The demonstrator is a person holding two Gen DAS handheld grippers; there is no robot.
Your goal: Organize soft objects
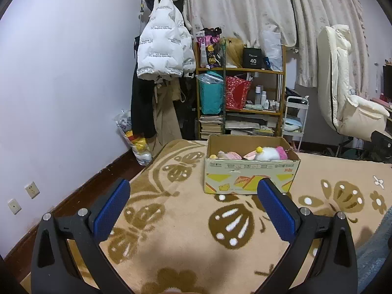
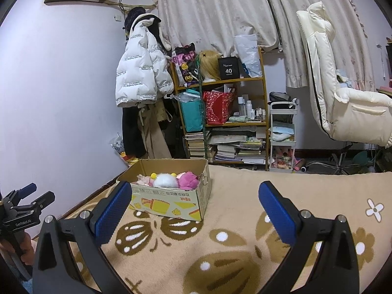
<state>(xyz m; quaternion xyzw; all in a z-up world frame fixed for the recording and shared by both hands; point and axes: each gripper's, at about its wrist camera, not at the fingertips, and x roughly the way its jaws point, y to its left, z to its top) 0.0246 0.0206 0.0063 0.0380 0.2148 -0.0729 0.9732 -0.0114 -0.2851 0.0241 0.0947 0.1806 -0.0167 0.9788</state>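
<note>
Both tongs hang spread and empty over the patterned blanket (image 1: 186, 220): left gripper (image 1: 193, 210), right gripper (image 2: 194, 212). Farther off, the cardboard box (image 1: 250, 174) holds the plush toys (image 1: 267, 153). No loose toy shows, so reaching in might snag the piled toys or shove the light box.

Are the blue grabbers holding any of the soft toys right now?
No. The left gripper and the right gripper both have their jaws wide open with only blanket between them. The white plush and pink plush lie in the cardboard box.
</note>
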